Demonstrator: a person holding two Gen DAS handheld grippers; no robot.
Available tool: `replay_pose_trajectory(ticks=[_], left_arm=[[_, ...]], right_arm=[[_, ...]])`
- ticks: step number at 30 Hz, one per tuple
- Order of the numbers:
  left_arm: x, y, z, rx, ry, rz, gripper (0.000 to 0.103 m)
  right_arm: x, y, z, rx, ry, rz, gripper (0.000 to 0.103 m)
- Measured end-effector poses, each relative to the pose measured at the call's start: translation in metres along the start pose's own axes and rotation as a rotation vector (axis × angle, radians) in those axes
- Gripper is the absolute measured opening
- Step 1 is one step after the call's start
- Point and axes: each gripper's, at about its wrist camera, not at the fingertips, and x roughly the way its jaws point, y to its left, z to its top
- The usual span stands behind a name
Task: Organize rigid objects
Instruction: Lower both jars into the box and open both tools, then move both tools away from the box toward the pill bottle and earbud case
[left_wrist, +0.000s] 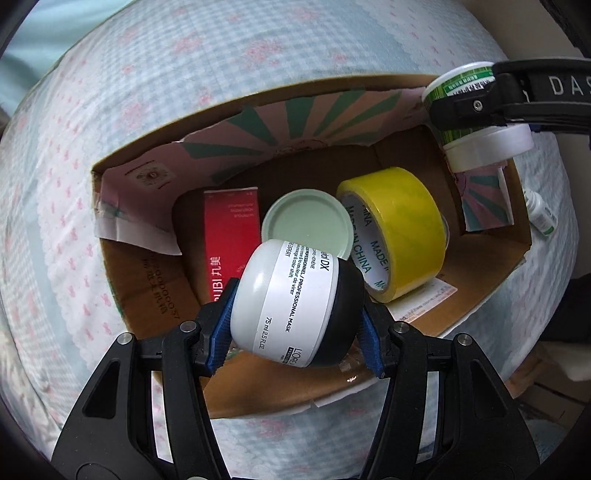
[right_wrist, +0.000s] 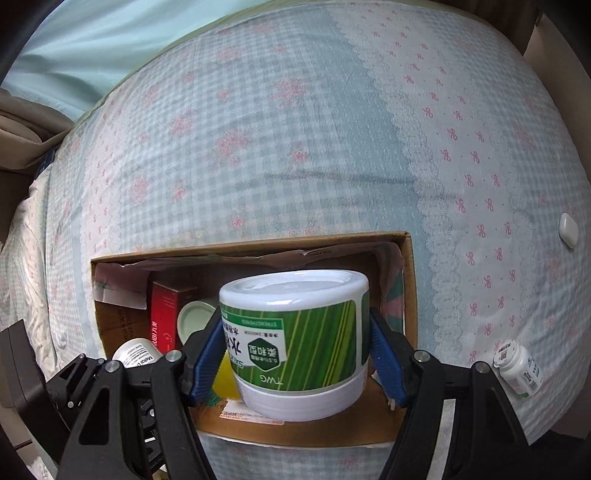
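An open cardboard box (left_wrist: 484, 273) sits on a bed covered by a pale blue checked sheet (right_wrist: 280, 147) with pink bows and flowers.

From the left wrist camera, the left gripper (left_wrist: 297, 306) hangs above the near part of the box, its blue pads (left_wrist: 221, 325) pinching a white mask jar (left_wrist: 284, 299) with a black lid. The jar lies on its side between the fingers, the lid toward the right pad, its label reading "PROFESSIONAL MASK". Below it, inside the box, a red carton (left_wrist: 229, 240) lies flat at the left. A pale green round lid (left_wrist: 306, 225) sits just beside it, and a roll of yellow tape (left_wrist: 399, 229) stands on edge to the right, touching the green lid.

At the upper right of the same view, the right gripper (left_wrist: 469, 105) is over the box's far right corner, clamped on a green-striped tub (left_wrist: 461, 83).

The right wrist camera shows that grip closely — the right gripper (right_wrist: 295, 350) squeezes the tub (right_wrist: 295, 325) by its sides, upside down, so its label text reads inverted and its white cap end points downward. The tub is above the open box (right_wrist: 410, 280).

On the sheet outside the box, a small white bottle (right_wrist: 519, 369) lies near its right wall, and a small white case (right_wrist: 568, 229) lies well apart, farther right.
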Motion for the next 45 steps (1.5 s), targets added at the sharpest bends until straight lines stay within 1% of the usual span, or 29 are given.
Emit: replay_pose_trajectory(ticks=[4, 5, 7, 10, 12, 14, 15, 16, 17, 18, 20, 21, 28, 33, 39, 45], left_arm=[[0.016, -0.015, 0.001, 0.083, 0.032, 0.023, 0.053], [0.018, -0.017, 0.001, 0.09, 0.036, 0.026, 0.052], [0.021, -0.019, 0.002, 0.088, 0.039, 0.027, 0.047], [0.02, -0.024, 0.002, 0.101, 0.018, 0.03, 0.047], [0.02, -0.026, 0.002, 0.114, 0.026, 0.023, 0.047], [0.016, -0.025, 0.002, 0.098, 0.024, 0.015, 0.047], [0.013, -0.022, 0.002, 0.082, 0.023, 0.004, 0.052], [0.01, -0.021, 0.002, 0.067, 0.021, -0.007, 0.076], [0.007, -0.019, 0.002, 0.055, 0.014, -0.007, 0.094], [0.002, -0.017, 0.0, 0.045, -0.002, -0.01, 0.103], [-0.005, -0.009, -0.004, 0.024, -0.017, -0.02, 0.103], [-0.007, -0.007, -0.006, 0.012, -0.019, -0.014, 0.103], [-0.026, 0.008, -0.022, -0.055, -0.041, 0.008, 0.103], [-0.05, 0.017, -0.03, -0.08, -0.077, 0.026, 0.103], [-0.085, 0.014, -0.047, -0.091, -0.136, 0.048, 0.103], [-0.122, 0.001, -0.071, -0.095, -0.188, 0.056, 0.103]], right_arm=[[0.017, 0.0, 0.005, -0.028, 0.037, -0.022, 0.067], [0.019, 0.0, 0.005, -0.032, 0.042, -0.019, 0.067], [0.022, 0.0, 0.006, -0.041, 0.049, -0.007, 0.068], [0.026, 0.002, 0.008, -0.053, 0.058, -0.032, 0.068], [0.028, 0.001, 0.009, -0.046, 0.06, -0.047, 0.068], [0.031, -0.002, 0.009, -0.037, 0.071, -0.028, 0.068], [0.029, -0.002, 0.009, -0.036, 0.063, -0.013, 0.069], [0.025, -0.001, 0.009, -0.036, 0.04, 0.001, 0.073], [0.02, -0.001, 0.009, -0.038, 0.015, 0.009, 0.091], [0.014, 0.0, 0.009, -0.042, -0.013, 0.015, 0.103], [0.002, -0.001, 0.01, -0.042, -0.065, 0.023, 0.103], [-0.001, -0.001, 0.01, -0.038, -0.077, 0.029, 0.103], [-0.022, -0.007, 0.0, -0.01, -0.113, 0.041, 0.103], [-0.038, -0.009, -0.013, 0.012, -0.132, 0.059, 0.103], [-0.069, -0.008, -0.033, 0.014, -0.177, 0.07, 0.103], [-0.109, -0.009, -0.063, 0.013, -0.233, 0.079, 0.103]])
